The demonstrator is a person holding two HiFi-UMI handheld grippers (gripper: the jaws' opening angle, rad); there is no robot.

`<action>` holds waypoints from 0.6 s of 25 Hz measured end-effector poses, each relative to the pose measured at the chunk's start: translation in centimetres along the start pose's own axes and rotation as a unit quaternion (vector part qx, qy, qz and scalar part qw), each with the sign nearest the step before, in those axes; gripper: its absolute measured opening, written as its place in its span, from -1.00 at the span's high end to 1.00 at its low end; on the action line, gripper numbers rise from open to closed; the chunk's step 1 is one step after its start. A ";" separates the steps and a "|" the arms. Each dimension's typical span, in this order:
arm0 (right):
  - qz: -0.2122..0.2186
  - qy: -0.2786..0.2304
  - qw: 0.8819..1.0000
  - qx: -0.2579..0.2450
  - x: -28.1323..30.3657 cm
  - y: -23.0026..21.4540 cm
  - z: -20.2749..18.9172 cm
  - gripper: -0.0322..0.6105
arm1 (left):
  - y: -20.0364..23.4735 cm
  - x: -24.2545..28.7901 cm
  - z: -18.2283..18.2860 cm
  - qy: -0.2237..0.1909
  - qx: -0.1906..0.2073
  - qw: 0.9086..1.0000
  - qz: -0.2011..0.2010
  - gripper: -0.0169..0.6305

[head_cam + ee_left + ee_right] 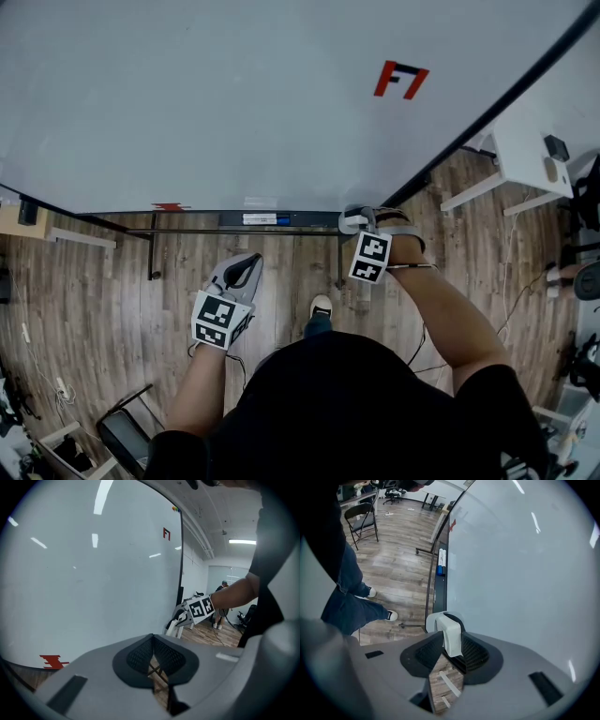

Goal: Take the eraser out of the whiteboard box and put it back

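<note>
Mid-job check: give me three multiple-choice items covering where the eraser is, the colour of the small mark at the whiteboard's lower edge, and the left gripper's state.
1. Where is the eraser?
A. on the floor
B. held in the right gripper
C. on a chair seat

2. What colour is the small mark at the lower edge of the whiteboard?
A. green
B. yellow
C. red

3. How is the left gripper?
A. shut and empty
B. wide open
C. clamped on a marker

Answers:
1 B: the right gripper view shows its pads pressed on the eraser.
2 C: the mark shows red in the head view.
3 A: the left gripper view shows its jaws meeting with nothing between them.
</note>
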State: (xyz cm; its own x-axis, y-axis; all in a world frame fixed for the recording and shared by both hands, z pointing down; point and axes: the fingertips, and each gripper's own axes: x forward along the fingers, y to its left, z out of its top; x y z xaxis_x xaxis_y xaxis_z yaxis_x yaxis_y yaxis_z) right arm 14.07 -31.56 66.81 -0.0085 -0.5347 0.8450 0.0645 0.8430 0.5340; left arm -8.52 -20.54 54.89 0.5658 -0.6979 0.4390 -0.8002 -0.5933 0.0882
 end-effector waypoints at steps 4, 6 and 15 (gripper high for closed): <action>0.001 0.002 1.000 -0.008 0.9 0.5 0.2 0.52 | -0.1 -0.1 -0.4 0.004 0.001 1.000 0.001 0.92; 0.000 0.001 1.000 -0.005 1.2 0.5 0.3 0.51 | 0.0 -0.3 -0.5 0.004 0.002 1.000 0.002 0.92; -0.007 -0.008 1.000 0.016 0.9 0.3 -0.1 0.37 | 0.1 -0.5 -0.8 0.007 0.004 1.000 0.002 0.92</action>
State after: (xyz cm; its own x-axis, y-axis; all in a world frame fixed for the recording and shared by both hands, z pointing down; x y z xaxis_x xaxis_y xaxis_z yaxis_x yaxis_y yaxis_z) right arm 14.20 -31.82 67.69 -0.0257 -0.5458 0.8375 0.0316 0.8369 0.5464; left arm -9.03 -19.96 55.35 0.5591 -0.6954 0.4515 -0.8012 -0.5932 0.0787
